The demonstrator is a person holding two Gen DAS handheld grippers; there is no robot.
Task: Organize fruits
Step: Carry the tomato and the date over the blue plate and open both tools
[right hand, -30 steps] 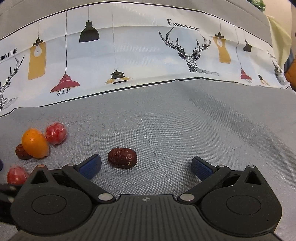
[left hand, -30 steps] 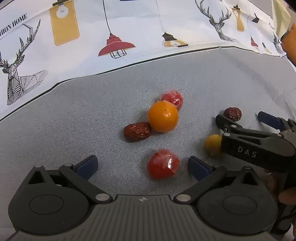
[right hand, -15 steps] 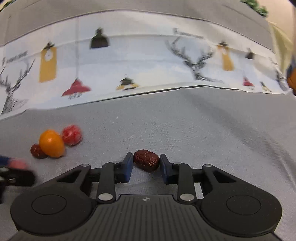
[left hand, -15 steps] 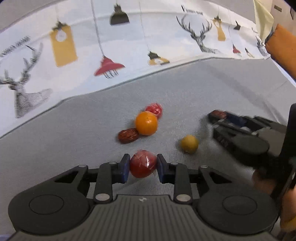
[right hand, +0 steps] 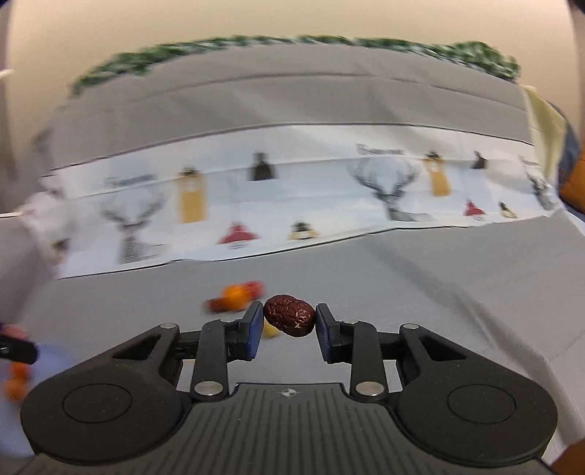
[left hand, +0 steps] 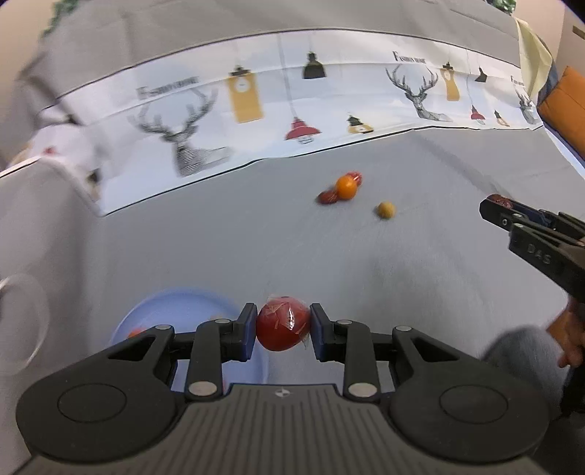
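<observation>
**A:** Left wrist view, nearest first?

**B:** Left gripper point(left hand: 283, 328), jaws just closed and clenched on a plastic-wrapped red fruit point(left hand: 281, 323), held above the counter point(left hand: 219, 237). Down-left of it, a pale blue dish point(left hand: 175, 310) with orange bits inside.

**A:** Further out?

**B:** On the grey counter, a small yellow fruit point(left hand: 385, 210) alone. Beyond it, an orange point(left hand: 346, 187) touching a red date point(left hand: 327, 197) and a second wrapped red fruit point(left hand: 356, 177). At the right edge, the right gripper point(left hand: 491, 206) side-on, something dark red at its tip. Behind it, a hand point(left hand: 566, 329) and a grey sleeve point(left hand: 519, 347).

**A:** And from the right wrist?

**B:** Settles that dark thing: jaws just closed, grasping a wrinkled dried date point(right hand: 290, 316), off the counter. Yellow fruit half hidden behind one blue pad. Same orange cluster beyond, blurred. Of the blue dish, only a sliver at the left edge, with the left gripper's tip over it. Farthest back, a deer-and-lamp printed cloth point(right hand: 292, 204), green foliage point(right hand: 292, 42) and a broad beige wall point(right hand: 292, 18), far more of it than the left view gives.
</observation>
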